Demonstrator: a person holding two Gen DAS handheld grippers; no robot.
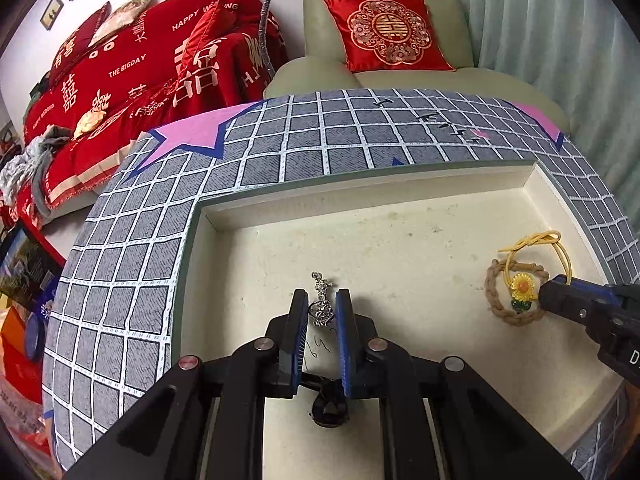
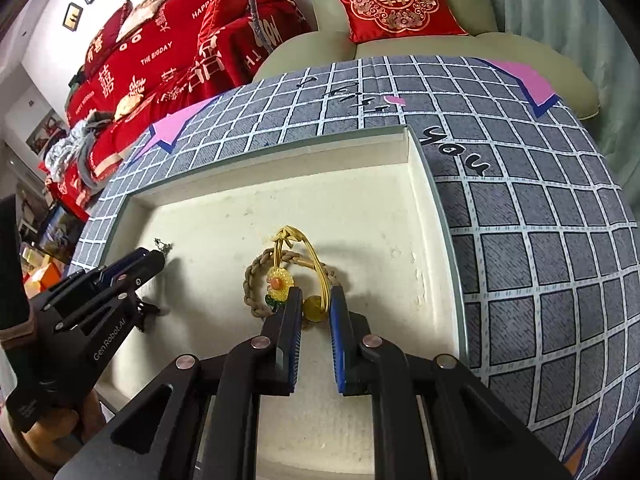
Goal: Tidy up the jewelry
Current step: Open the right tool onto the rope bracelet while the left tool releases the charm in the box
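Between the fingers of the left gripper (image 1: 321, 305) sits a small silver ornament (image 1: 320, 304), a charm or earring by the look of it. The jaws stand narrowly apart on either side of it; whether they actually pinch it or only bracket it cannot be told from these views. The ornament's upper end pokes out just ahead of the fingertips, over the cream floor of the tray (image 1: 400, 240).

The right gripper (image 2: 316, 304) is likewise narrowly parted. Between its fingertips lie the loop of a yellow elastic hair tie (image 2: 316, 268) and its amber bead; contact with the pads is again unclear. Just ahead and to its left, the tie's sunflower charm (image 2: 279, 282) rests on a braided rope ring (image 2: 256, 280), the tie overlapping the ring.

Beyond both grippers the far part of the tray is bare up to its wall, and the tray sits on the desk's grey checked cloth (image 1: 304, 140).

As a judgement — the organizing looks only partly done: all three pieces are in the one tray, but the tie and ring lie tangled together and nothing is visibly sorted into separate spots.
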